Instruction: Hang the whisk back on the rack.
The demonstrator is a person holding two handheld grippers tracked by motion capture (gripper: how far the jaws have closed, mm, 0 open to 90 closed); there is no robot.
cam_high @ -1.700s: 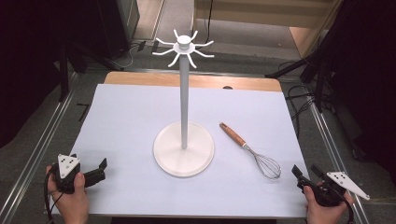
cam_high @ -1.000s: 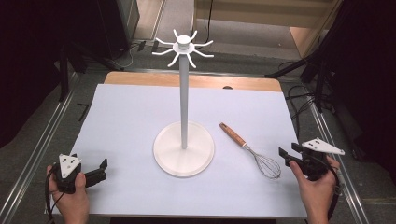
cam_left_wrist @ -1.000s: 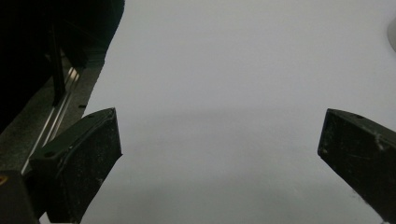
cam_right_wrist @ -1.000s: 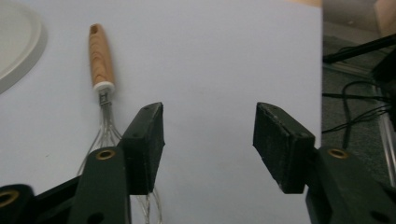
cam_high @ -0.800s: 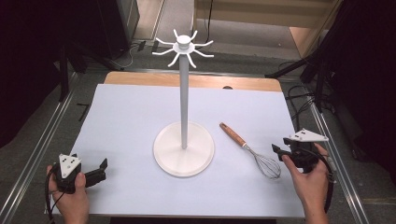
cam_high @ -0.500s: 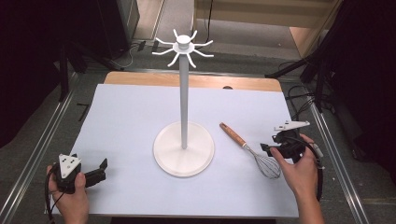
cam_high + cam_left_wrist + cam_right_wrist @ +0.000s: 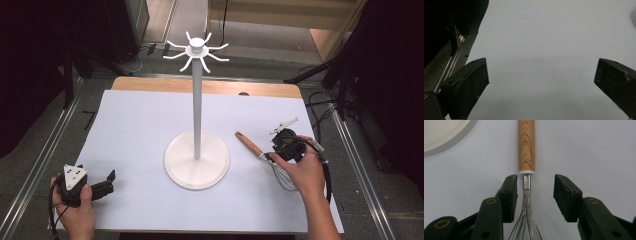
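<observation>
R gripper (image 7: 534, 195) moved onto whisk (image 7: 526, 157), stand (image 7: 197, 159) beside

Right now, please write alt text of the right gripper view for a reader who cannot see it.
The right gripper is open, its black jaws on either side of the metal neck of a whisk that lies on the white table cover. The wooden handle points away; the white stand base curves in at top left.
</observation>
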